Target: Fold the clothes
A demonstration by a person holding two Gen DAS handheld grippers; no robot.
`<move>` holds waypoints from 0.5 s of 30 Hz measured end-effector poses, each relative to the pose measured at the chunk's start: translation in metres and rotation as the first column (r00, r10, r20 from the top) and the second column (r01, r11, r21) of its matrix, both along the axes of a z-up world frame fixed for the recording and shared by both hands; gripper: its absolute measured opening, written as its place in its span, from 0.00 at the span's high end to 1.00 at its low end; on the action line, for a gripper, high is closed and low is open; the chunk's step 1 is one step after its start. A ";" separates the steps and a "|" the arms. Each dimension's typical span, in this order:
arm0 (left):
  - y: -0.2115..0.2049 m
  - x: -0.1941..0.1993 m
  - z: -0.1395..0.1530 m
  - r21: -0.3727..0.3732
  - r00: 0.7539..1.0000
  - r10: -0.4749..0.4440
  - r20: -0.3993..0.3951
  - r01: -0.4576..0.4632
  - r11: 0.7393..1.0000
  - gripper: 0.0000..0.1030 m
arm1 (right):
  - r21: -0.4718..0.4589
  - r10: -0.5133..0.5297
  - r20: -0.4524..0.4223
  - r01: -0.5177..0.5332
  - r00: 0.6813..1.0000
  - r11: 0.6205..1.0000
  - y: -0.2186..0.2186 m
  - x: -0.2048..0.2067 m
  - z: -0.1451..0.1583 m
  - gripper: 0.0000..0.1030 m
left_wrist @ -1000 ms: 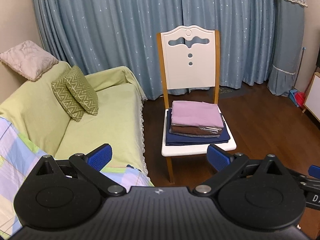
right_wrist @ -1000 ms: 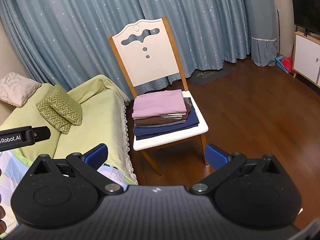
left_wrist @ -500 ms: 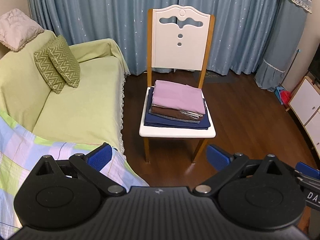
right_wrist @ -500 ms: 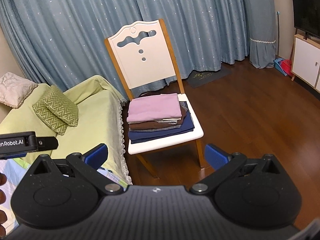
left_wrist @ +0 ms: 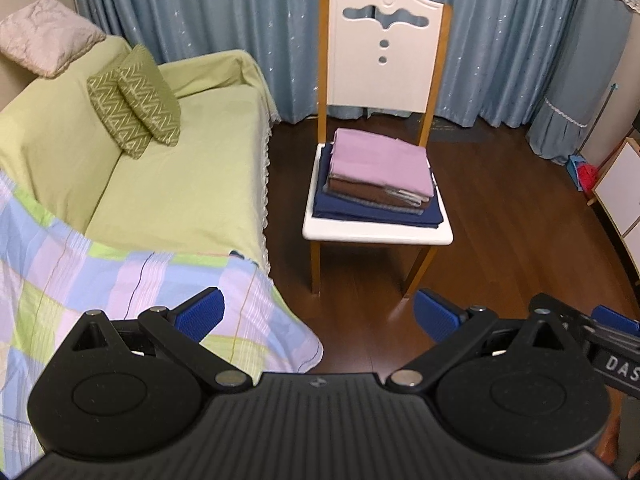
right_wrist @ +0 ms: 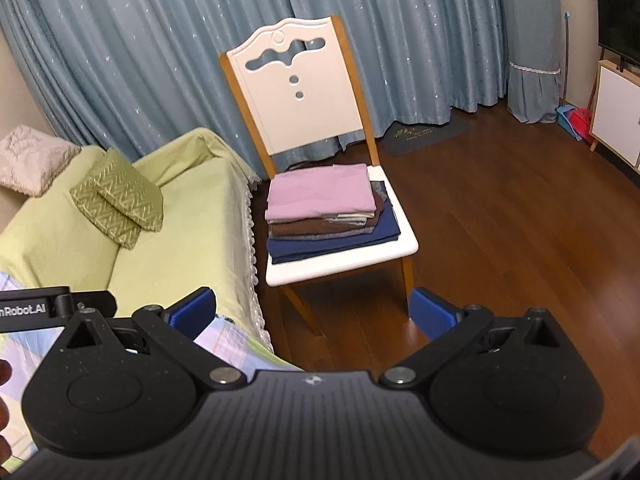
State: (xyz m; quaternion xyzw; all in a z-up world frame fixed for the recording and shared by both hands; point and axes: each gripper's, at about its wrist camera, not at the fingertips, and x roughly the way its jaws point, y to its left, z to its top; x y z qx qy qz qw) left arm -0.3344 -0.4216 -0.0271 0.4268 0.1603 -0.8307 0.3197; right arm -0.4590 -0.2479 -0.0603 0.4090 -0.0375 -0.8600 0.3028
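Observation:
A stack of folded clothes (left_wrist: 380, 178) (right_wrist: 324, 208), pink on top, then brown, grey and navy, lies on the seat of a white chair (left_wrist: 382, 46) (right_wrist: 300, 88). A pastel checked cloth (left_wrist: 120, 292) (right_wrist: 228, 338) is spread over the near end of the sofa and hangs off its edge. My left gripper (left_wrist: 318, 314) is open and holds nothing, hovering above the cloth's edge and the floor. My right gripper (right_wrist: 312, 314) is open too, empty, well short of the chair.
A green-covered sofa (left_wrist: 180, 168) (right_wrist: 176, 236) with two green patterned cushions (left_wrist: 134, 100) and a pink cushion (left_wrist: 48, 40) stands left of the chair. Blue curtains (left_wrist: 248, 20) hang behind. Dark wood floor (right_wrist: 500, 216) stretches right toward a white cabinet (right_wrist: 618, 116).
Both views have shifted: the left gripper tilted down and back, bringing more of the checked cloth into sight. The right gripper swung left and drew slightly away. Both stayed open.

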 end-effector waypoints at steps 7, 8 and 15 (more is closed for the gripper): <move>0.002 0.013 0.000 -0.013 1.000 0.012 0.003 -0.012 1.000 0.01 | 0.088 0.022 -0.021 -0.020 1.000 0.996 -0.020 0.009 -0.003 0.01; 0.002 0.014 0.000 -0.016 1.000 0.013 0.002 -0.013 1.000 0.01 | 0.101 0.030 -0.028 -0.027 0.999 0.995 -0.024 0.010 -0.003 0.01; 0.004 0.020 0.003 -0.032 1.000 0.024 -0.010 -0.024 0.999 0.01 | 0.103 0.071 -0.049 -0.066 0.996 0.992 -0.039 0.018 0.004 0.01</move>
